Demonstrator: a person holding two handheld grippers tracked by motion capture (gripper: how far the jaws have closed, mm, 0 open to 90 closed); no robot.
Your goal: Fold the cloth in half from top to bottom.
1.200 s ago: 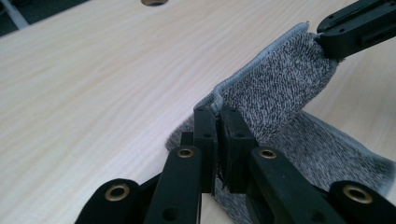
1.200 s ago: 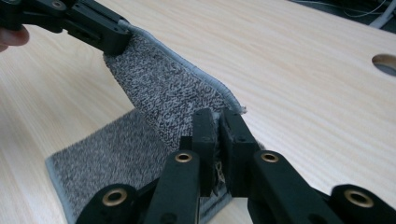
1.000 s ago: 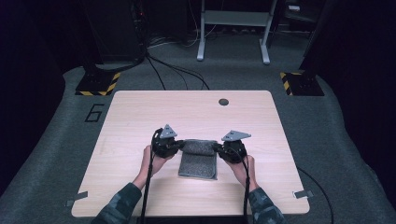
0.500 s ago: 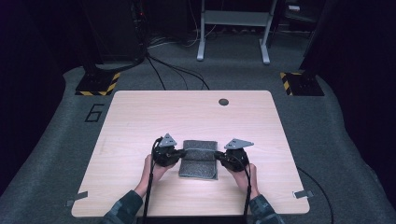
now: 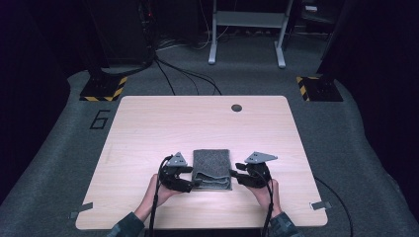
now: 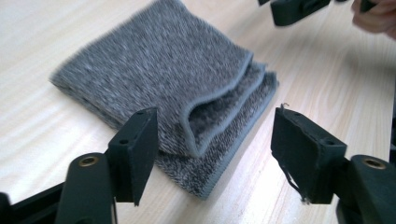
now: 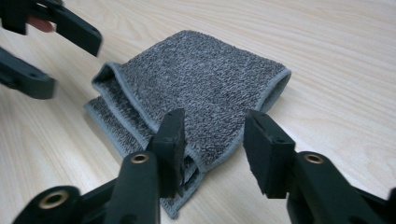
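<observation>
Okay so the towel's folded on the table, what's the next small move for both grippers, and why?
Probably draw both back from the folded grey towel. The left gripper and right gripper have just been opening, pads off the cloth, and it lies flat.

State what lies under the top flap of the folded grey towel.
Under the top flap of the grey towel, more hemmed layers of the same towel show at the open edge, resting on the wooden table. The flap hides the deeper inside of the fold.

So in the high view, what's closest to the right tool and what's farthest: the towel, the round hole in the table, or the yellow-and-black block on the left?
From the right tool:
1. Grey folded towel, just beside it, toward the table's middle.
2. Round hole, near the table's far edge.
3. Yellow-and-black block, on the floor beyond the far left corner.
</observation>
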